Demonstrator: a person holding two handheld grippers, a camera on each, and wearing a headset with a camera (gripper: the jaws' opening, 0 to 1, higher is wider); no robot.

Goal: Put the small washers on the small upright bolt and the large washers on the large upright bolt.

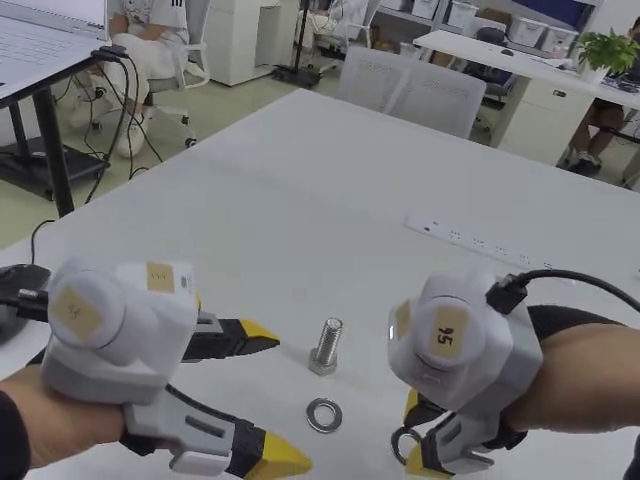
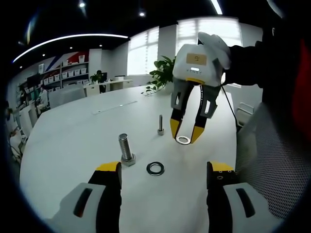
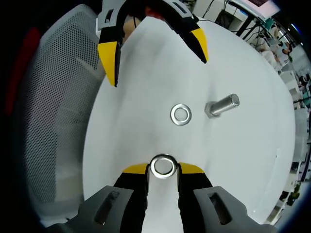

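A large steel bolt (image 1: 325, 347) stands upright on the white table (image 1: 300, 200), and a loose washer (image 1: 323, 414) lies flat just in front of it. My left gripper (image 1: 268, 395) is open at the lower left, its yellow jaws wide apart beside the bolt and washer. My right gripper (image 3: 163, 167) is shut on a second washer (image 3: 163, 165), held above the table. In the left gripper view the small bolt (image 2: 160, 124) stands farther back, the large bolt (image 2: 125, 149) nearer, and the right gripper (image 2: 187, 133) hangs over the table with its washer (image 2: 183, 140).
A white power strip (image 1: 470, 240) lies across the table farther back. Mesh chairs (image 1: 410, 95) stand at the far edge, and another mesh chair (image 2: 272, 160) sits close to the near edge. A desk with cables (image 1: 60, 70) is off to the left.
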